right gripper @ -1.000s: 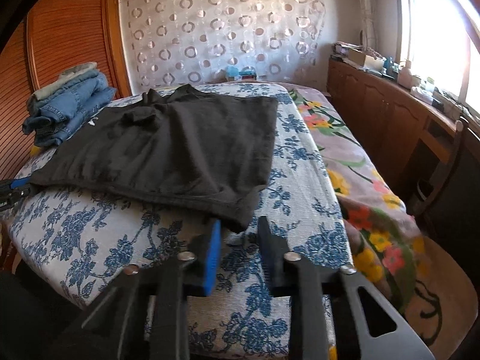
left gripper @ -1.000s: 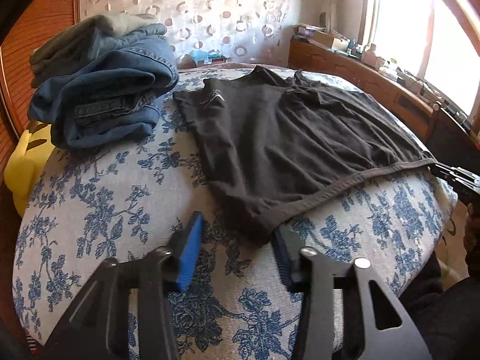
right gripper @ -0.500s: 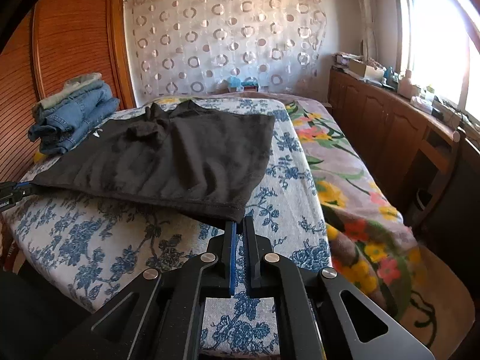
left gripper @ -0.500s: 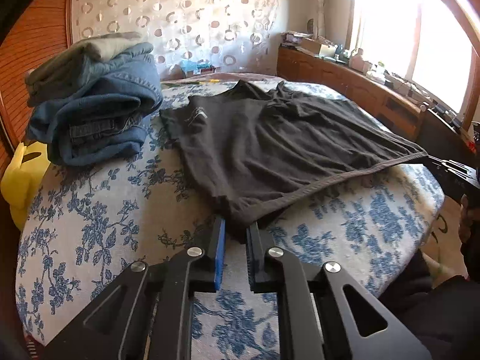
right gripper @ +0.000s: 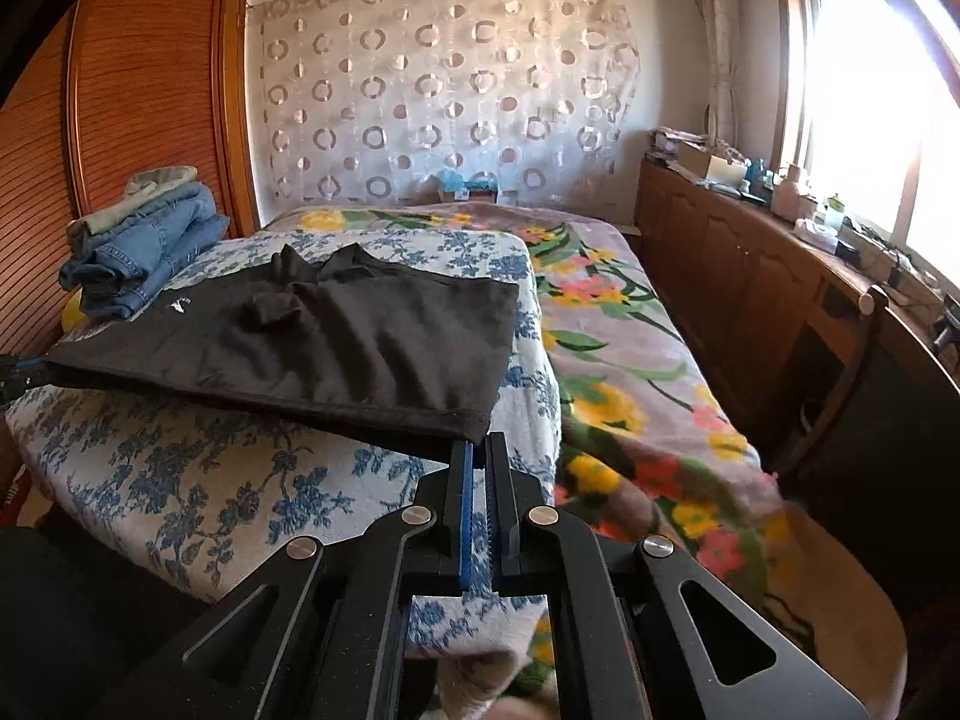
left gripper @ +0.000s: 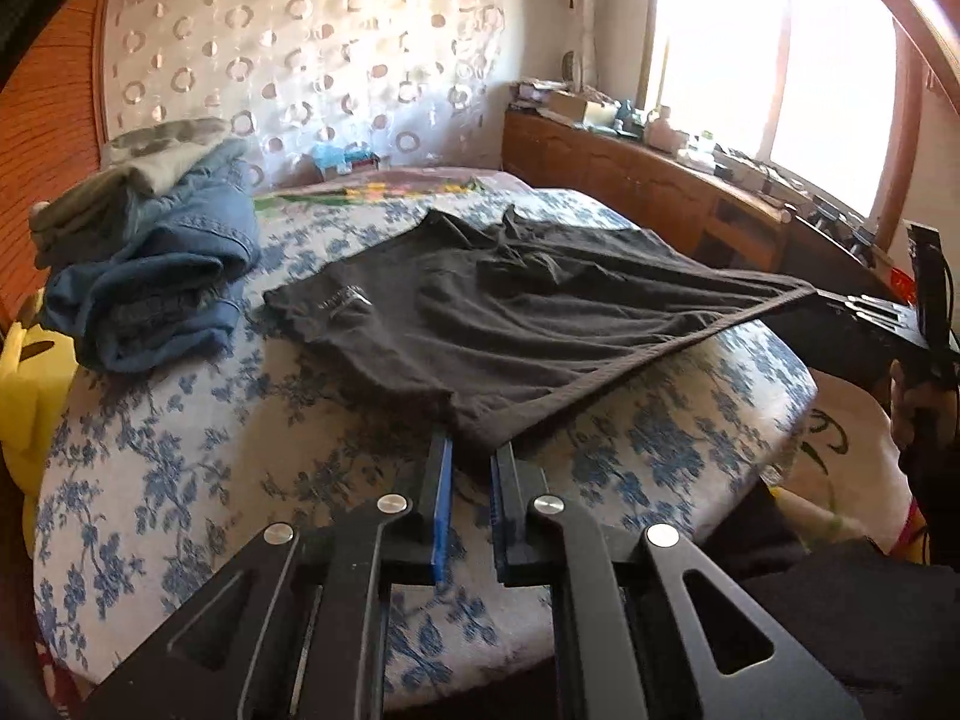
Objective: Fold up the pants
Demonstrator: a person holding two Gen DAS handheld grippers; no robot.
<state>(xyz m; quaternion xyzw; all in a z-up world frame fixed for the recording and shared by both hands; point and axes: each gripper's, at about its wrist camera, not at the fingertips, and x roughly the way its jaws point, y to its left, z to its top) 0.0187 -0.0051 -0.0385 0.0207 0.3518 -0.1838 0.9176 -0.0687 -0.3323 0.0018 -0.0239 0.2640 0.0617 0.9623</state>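
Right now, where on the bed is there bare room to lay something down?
Free: the blue-floral cover between the jeans stack and the near edge, left of the black garment; also the flowered blanket toward the wooden cabinets. Crowded: the far-left corner under the jeans.

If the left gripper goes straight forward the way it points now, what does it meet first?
The left gripper already pinches a corner of the black garment, so it meets more of that cloth first, probably then the floral bed cover.

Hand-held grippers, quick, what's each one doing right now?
Left hand-held gripper: closed on the black garment's hem corner.
Right hand-held gripper: closed on its other hem corner.
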